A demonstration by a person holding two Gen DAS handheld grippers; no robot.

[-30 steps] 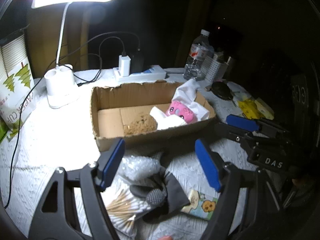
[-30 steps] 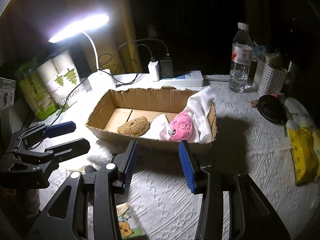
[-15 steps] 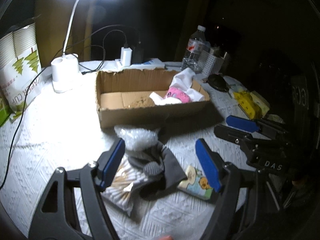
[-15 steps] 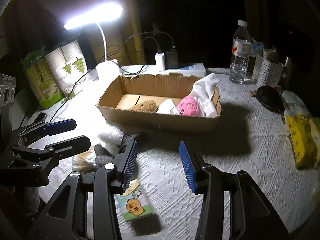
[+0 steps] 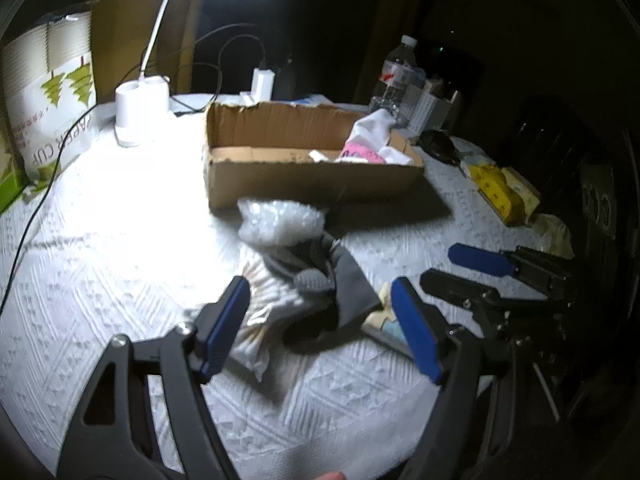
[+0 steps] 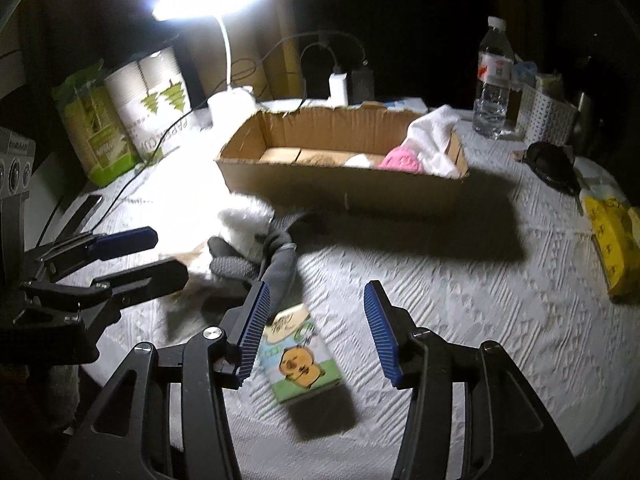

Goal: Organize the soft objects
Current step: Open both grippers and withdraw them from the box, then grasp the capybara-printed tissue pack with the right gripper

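Looking along the left gripper (image 5: 320,320), its blue pads are seen spread apart with nothing clamped between them. Beyond and between the pads, a grey sock (image 5: 336,280) is observed lying on the white-clothed desk (image 5: 100,280), partly over a bag of cotton swabs (image 5: 256,320). A crumpled piece of bubble wrap (image 5: 280,222) is found just behind the sock, against the front wall of the cardboard box (image 5: 312,180). Inside the box, at its right end, a pink plush toy (image 5: 360,156) and a white cloth (image 5: 374,132) are noted. A small printed tissue pack (image 5: 384,320) is seen beside the sock, partly hidden by the right-hand pad. The right gripper (image 5: 480,268) is recorded at the right side of this view, held above the desk.

In the right wrist view, the right gripper (image 6: 316,332) is seen released, its jaws having just been opening, with nothing pressed by the pads. The tissue pack (image 6: 300,356) is found on the desk below, near the left pad. The sock (image 6: 276,264) lies further back, next to the bubble wrap (image 6: 244,224). The box (image 6: 344,188) stands behind, with the pink toy (image 6: 400,160) and white cloth (image 6: 436,136) at its right end. The left gripper (image 6: 132,256) is seen at the left edge, jaws apart. A lit desk lamp (image 6: 212,0) and a water bottle (image 6: 494,80) are noted at the back.
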